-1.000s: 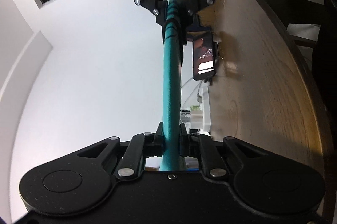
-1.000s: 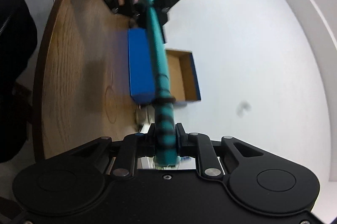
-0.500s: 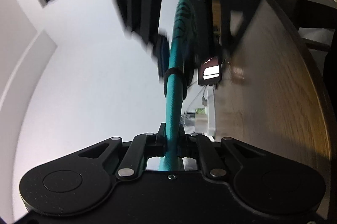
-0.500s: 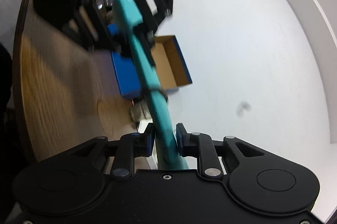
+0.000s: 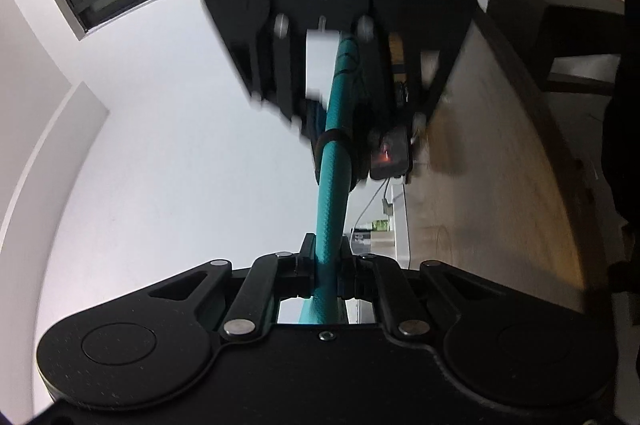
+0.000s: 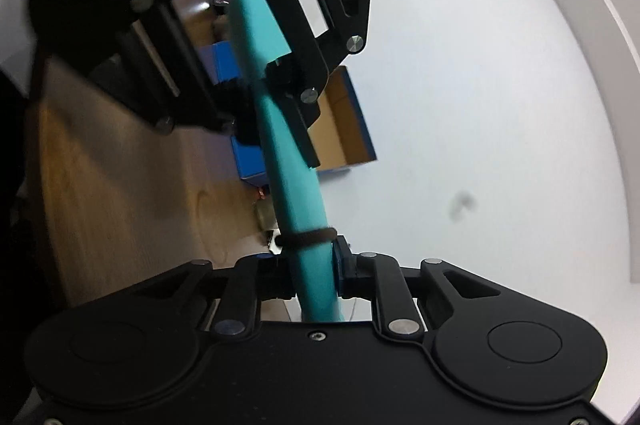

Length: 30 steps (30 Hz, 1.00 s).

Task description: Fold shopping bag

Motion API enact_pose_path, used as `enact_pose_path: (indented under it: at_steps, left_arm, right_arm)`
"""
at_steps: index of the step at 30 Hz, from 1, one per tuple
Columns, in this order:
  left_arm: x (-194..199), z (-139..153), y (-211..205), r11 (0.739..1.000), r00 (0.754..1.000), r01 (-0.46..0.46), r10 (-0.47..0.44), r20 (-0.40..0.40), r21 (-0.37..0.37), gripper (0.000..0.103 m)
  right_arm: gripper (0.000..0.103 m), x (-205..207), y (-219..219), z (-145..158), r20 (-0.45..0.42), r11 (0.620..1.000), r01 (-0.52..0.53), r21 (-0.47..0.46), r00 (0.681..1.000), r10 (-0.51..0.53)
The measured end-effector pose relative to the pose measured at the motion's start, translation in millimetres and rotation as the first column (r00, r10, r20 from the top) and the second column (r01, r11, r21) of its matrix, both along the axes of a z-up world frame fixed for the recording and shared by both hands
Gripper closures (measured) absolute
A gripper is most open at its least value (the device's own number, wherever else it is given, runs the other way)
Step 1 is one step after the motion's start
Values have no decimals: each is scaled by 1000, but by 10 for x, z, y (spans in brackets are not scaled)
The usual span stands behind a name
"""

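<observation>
The teal shopping bag [image 5: 332, 193] is seen edge-on as a narrow strip stretched between the two grippers, held up in the air. A thin black band [image 5: 331, 137] wraps around it. My left gripper [image 5: 326, 265] is shut on the near end in the left wrist view, and the right gripper [image 5: 346, 65] faces it, close and blurred. In the right wrist view my right gripper [image 6: 316, 265] is shut on the bag [image 6: 288, 161] just below the black band [image 6: 308, 237]. The left gripper [image 6: 260, 81] clamps the far end.
A wooden table [image 5: 500, 185] lies along one side, with a dark phone [image 5: 390, 161] on it. An open blue cardboard box [image 6: 348, 129] sits on the table [image 6: 120, 177]. A dark chair [image 5: 560, 25] stands beyond the edge, and a white wall fills the other side.
The two grippers have come much closer together, so the stretch of bag between them is shorter. The black band now sits right at the right gripper's fingers.
</observation>
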<state>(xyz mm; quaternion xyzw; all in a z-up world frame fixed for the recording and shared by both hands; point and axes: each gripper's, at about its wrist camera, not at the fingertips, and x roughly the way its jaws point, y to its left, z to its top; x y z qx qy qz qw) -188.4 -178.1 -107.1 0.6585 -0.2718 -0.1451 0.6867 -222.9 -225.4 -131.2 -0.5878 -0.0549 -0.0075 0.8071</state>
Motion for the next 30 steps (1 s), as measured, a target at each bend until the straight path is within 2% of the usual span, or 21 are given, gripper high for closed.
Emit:
enact_pose_path:
  at_steps: [3, 7, 8, 10, 11, 14, 17, 19, 21, 23, 24, 25, 27, 28, 30]
  left_arm:
    - [-1, 34, 10, 1000, 1000, -7, 7, 11, -10, 94]
    - [71, 108, 18, 998, 997, -66, 65, -41, -22, 94]
    - [90, 120, 26, 996, 995, -81, 79, -55, -29, 94]
    - [122, 140, 43, 993, 991, -109, 105, -81, -43, 94]
    - [132, 149, 46, 991, 989, -121, 116, -94, -49, 94]
    - [127, 177, 27, 990, 988, -124, 117, -98, -63, 93]
    - [145, 240, 7, 986, 984, -142, 131, -124, -87, 92]
    - [173, 310, 5, 979, 973, -170, 148, -176, -116, 81]
    - [211, 408, 9, 965, 952, -213, 170, -255, -153, 71]
    - [282, 598, 61, 918, 922, -290, 192, -337, -271, 57]
    - [323, 697, 97, 887, 906, -329, 200, -373, -324, 41]
    - [381, 814, 157, 849, 885, -372, 202, -420, -376, 35]
    - [503, 1055, 285, 755, 835, -461, 191, -516, -466, 26]
    - [564, 1163, 360, 711, 816, -492, 174, -551, -503, 19]
    - [685, 1373, 515, 618, 780, -548, 132, -612, -564, 11]
  right_arm:
    - [81, 1, -38, -40, 21, 1000, 10, -28, 1000, -10]
    - [61, -23, -179, -178, 32, 997, 33, -74, 999, -31]
    - [60, -43, -215, -221, 41, 995, 33, -91, 999, -29]
    - [66, -76, -250, -267, 40, 994, 25, -109, 999, -21]
    - [84, -76, -255, -270, 34, 995, 25, -100, 999, -21]
    - [88, -47, -252, -224, -4, 999, 20, -34, 1000, -20]
    - [88, 6, -234, -184, -27, 1000, 6, -20, 1000, -7]
    - [88, 84, -223, -107, -52, 1000, -4, -4, 999, 4]
    - [88, 232, -219, 38, -94, 998, 4, 58, 996, 1]
    - [87, 416, -182, 233, -166, 988, 6, 153, 986, 20]
    - [87, 486, -148, 296, -182, 985, 0, 171, 983, 32]
    - [87, 558, -103, 345, -185, 984, -12, 175, 982, 45]
    - [87, 720, -22, 429, -202, 982, -40, 187, 976, 79]
    - [87, 805, 15, 469, -215, 979, -55, 194, 972, 97]
    - [87, 946, 0, 565, -250, 972, -81, 221, 959, 137]
